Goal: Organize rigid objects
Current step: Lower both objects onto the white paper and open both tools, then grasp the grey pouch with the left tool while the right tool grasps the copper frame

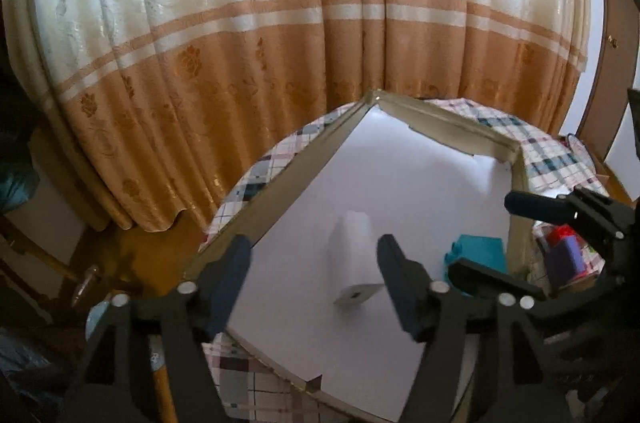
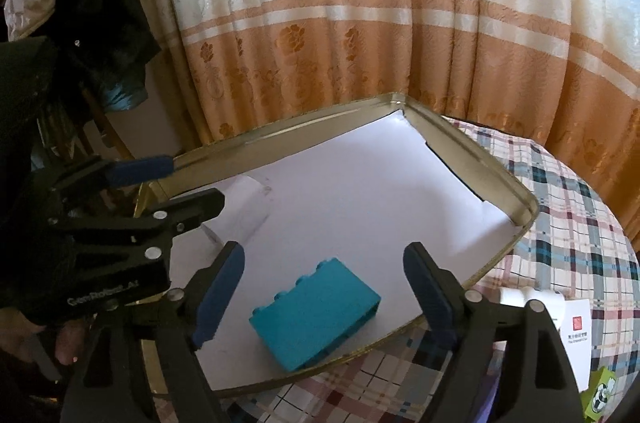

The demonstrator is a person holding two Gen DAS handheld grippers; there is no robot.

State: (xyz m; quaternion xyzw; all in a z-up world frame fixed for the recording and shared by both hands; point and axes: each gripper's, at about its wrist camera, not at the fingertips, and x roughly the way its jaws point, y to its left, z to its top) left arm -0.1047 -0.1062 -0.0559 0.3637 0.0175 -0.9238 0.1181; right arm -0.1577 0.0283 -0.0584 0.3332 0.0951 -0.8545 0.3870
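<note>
- While your left gripper [image 1: 314,255] hangs over the shallow metal tray [image 1: 276,191], its jaws stand well apart with nothing pressed between the pads.
- A clear plastic cup [image 1: 352,239] lies on its side on the tray's white paper lining [image 1: 400,175], between and just beyond those fingers; neither pad touches it as far as you can see.
- Your right gripper [image 2: 324,287] is spread wide and holds nothing.
- A teal toy brick [image 2: 316,307] sits on the white lining near the tray's front rim, between and just beyond the right gripper's fingers and clear of both blue pads [image 2: 218,297].
- From the right wrist view, the cup lies to the left of the brick, partly behind your left gripper's fingers.
- From the left wrist view, the brick lies at the tray's right side, partly hidden by your right gripper.
- Your tray rests on a counter covered with a plaid cloth [image 2: 560,223].
- Beside the tray on the cloth lie a white card [image 2: 576,335], a white plastic piece and a green item, too cropped to name.
- An orange-and-cream floral curtain [image 1: 280,23] hangs behind the counter.
</note>
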